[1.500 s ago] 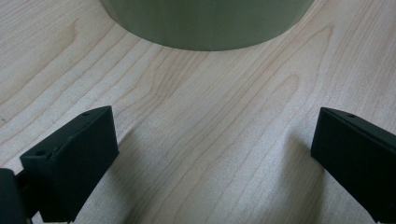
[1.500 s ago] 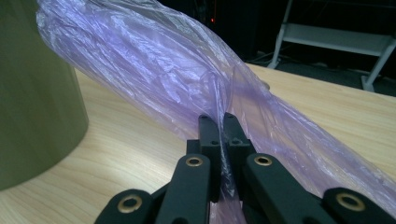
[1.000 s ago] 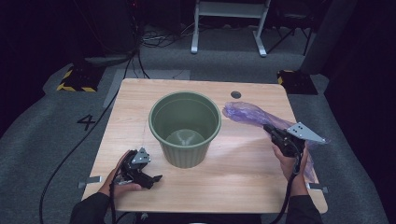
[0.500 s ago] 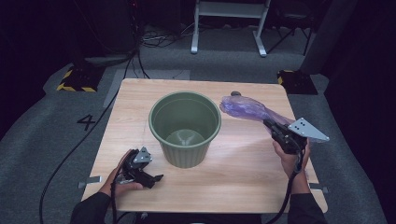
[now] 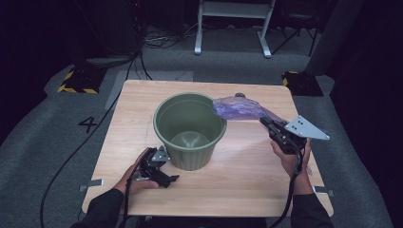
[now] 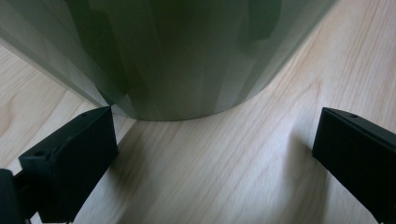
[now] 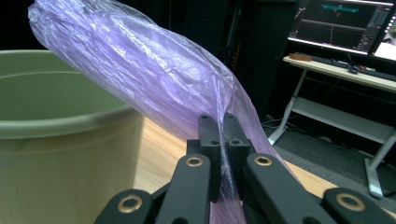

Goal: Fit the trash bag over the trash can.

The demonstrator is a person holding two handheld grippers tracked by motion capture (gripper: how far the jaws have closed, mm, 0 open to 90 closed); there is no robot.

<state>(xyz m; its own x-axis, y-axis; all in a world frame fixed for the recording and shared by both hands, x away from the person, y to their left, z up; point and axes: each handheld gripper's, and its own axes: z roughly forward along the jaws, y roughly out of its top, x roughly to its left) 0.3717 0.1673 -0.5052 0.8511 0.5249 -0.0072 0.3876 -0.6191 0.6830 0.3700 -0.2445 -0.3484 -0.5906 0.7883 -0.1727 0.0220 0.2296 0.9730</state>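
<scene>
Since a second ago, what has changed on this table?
The right gripper, shut on the purple plastic bag, has carried it up and toward the green bucket, so the bag's tip now reaches the rim. The left gripper, jaws open, has edged up to the bucket's base. The bucket stayed put.

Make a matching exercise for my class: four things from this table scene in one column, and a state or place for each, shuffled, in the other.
1. green bucket
2. purple plastic bag
3. left gripper
4. right gripper

a. clamped shut on thin film
b. held up, reaching to the rim
c. standing upright mid-table
d. open, low by the bucket's base

Pairs: 1-c, 2-b, 3-d, 4-a
</scene>
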